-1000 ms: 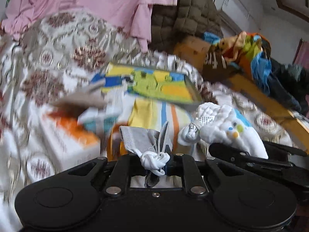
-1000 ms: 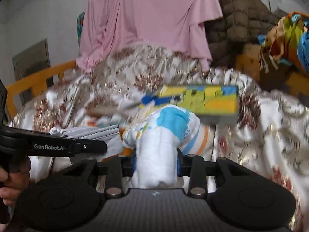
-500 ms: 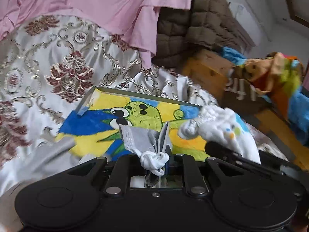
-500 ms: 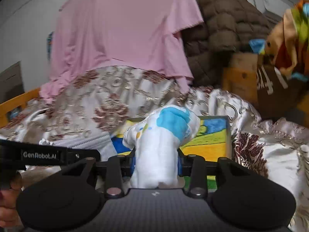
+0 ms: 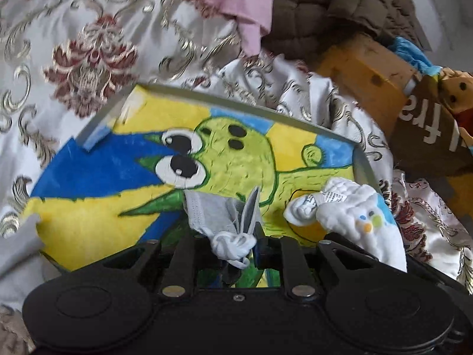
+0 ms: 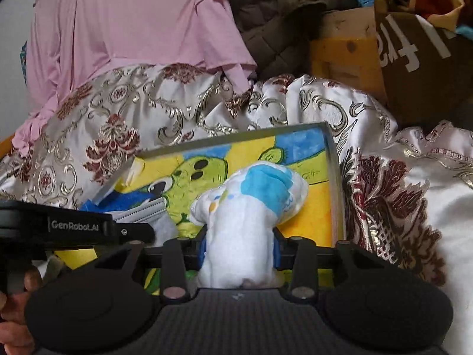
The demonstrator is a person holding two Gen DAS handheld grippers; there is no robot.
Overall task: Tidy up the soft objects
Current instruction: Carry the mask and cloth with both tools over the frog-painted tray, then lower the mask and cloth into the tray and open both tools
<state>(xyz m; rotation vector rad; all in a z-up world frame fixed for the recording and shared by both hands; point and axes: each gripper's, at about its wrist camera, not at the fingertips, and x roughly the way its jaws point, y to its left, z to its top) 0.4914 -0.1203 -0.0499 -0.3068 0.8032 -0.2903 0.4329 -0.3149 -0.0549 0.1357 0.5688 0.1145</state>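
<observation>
Left gripper point(image 5: 241, 245) clamped on a grey face mask point(image 5: 221, 211), jaws nearly together but easing apart, the pinch taken at the folded edge beside the knotted white ear loop point(image 5: 233, 244), probably so the thin fabric hangs forward as one bundle and does not unfold. Right gripper point(image 6: 239, 244) closed around a rolled white cloth bundle point(image 6: 251, 204), jaws opening while the roll sits between the blue pads, gripped low on its body with the wider head left free. Both items held above a shallow tray point(image 5: 260, 111) painted with a green, big-eyed cartoon creature on yellow and blue, lying on a patterned satin bedspread point(image 5: 74, 53); likely the collecting place for the soft things, hence the two grippers side by side over it. Mask: pleated, pale grey, folded in half, one edge standing upright. Bundle: soft, quilted white, with a light-blue patch and small coloured dots, a printed label showing at its knotted end in the left wrist view. Pink garment point(image 6: 133, 23), brown quilted jacket point(image 6: 280, 9) and cardboard box point(image 6: 343, 44) heaped behind, well apart from the tray. Release judged imminent; neither item yet resting in the tray.
</observation>
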